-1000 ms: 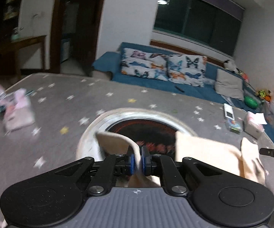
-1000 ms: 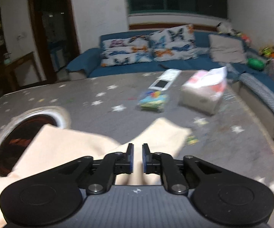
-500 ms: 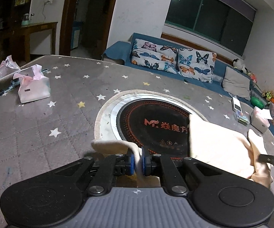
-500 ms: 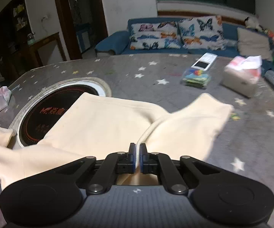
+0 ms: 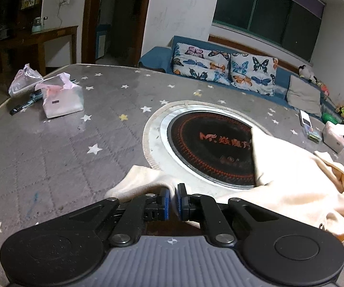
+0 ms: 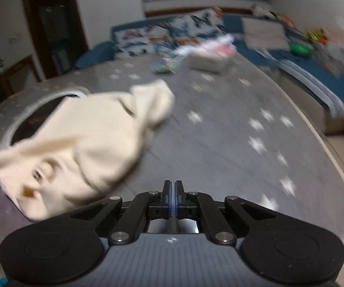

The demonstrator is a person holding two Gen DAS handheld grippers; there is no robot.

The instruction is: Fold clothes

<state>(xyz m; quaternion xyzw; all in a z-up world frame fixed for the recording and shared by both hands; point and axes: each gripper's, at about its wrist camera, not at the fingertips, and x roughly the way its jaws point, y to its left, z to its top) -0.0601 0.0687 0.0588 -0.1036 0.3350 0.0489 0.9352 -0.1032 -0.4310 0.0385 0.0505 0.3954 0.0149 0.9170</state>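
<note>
My left gripper (image 5: 173, 199) is pinched nearly shut on a thin edge of the cream garment (image 5: 291, 181), which runs out ahead of its tips and off to the right. From there the cloth spreads over the near right part of the round black hotplate (image 5: 210, 143) set into the grey starred table (image 5: 59, 148) and ends in a bunched heap further right.

My right gripper (image 6: 172, 197) has its pads pressed together with nothing between them; bare tabletop lies ahead of it. The garment sits to its left, apart from the tips, lumpy and twisted, with what looks like a sleeve knotted up at the far end (this view is badly blurred, so I cannot make out more of its shape).

As for the folding, I judge it has barely begun. The garment is neither flat nor squared; I see no clean crease anywhere. Only one edge is in hand. What is left seems to be nearly everything: get a second hold with the right gripper, spread the cloth flat, tuck the sleeves in, then fold it over. The tissue box (image 5: 334, 138) at the far right is well clear.
</note>
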